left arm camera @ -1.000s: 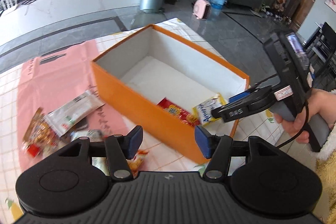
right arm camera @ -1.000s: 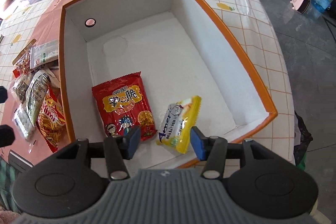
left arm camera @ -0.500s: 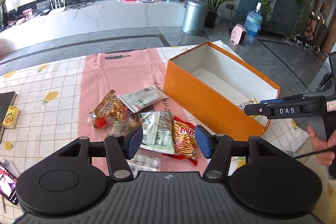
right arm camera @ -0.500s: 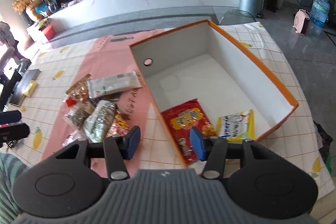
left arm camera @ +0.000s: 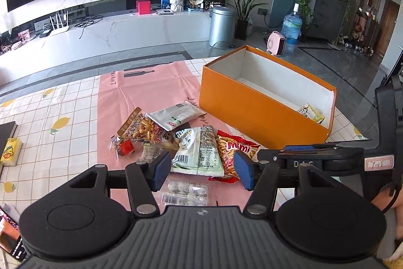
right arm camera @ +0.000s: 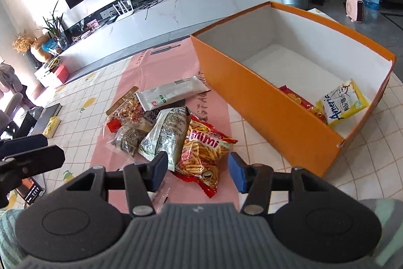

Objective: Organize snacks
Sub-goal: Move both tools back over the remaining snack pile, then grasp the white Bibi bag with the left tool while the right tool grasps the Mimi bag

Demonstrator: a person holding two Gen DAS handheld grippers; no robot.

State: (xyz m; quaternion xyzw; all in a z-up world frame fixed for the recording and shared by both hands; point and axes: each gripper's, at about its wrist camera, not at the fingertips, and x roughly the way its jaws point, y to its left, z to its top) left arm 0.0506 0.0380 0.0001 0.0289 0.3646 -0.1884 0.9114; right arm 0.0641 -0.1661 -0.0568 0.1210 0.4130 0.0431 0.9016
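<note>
An open orange box (left arm camera: 254,107) (right arm camera: 262,102) stands on the table at the right. It holds a yellow Ameria packet (right arm camera: 340,102) (left arm camera: 311,112) and a red packet (right arm camera: 299,102). A pile of snacks lies on the pink mat (left arm camera: 141,85): a red Mimi bag (left arm camera: 233,150) (right arm camera: 204,148), a white-green bag (left arm camera: 201,150) (right arm camera: 163,135), a long white packet (left arm camera: 176,115) (right arm camera: 171,95), a nut bag (left arm camera: 143,129) and a clear tray pack (left arm camera: 186,194). My left gripper (left arm camera: 201,170) is open above the pile's near side. My right gripper (right arm camera: 197,172) is open over the Mimi bag.
A checked tablecloth (left arm camera: 50,143) covers the table. A yellow juice carton (left arm camera: 10,155) and a dark book lie at the far left. A phone (left arm camera: 10,241) lies at the near left edge. The right gripper's body (left arm camera: 327,160) crosses the left wrist view beside the box.
Both grippers have pulled back from over the box toward the near side of the table. The snack pile now lies in front of both. Both stay open and empty.
</note>
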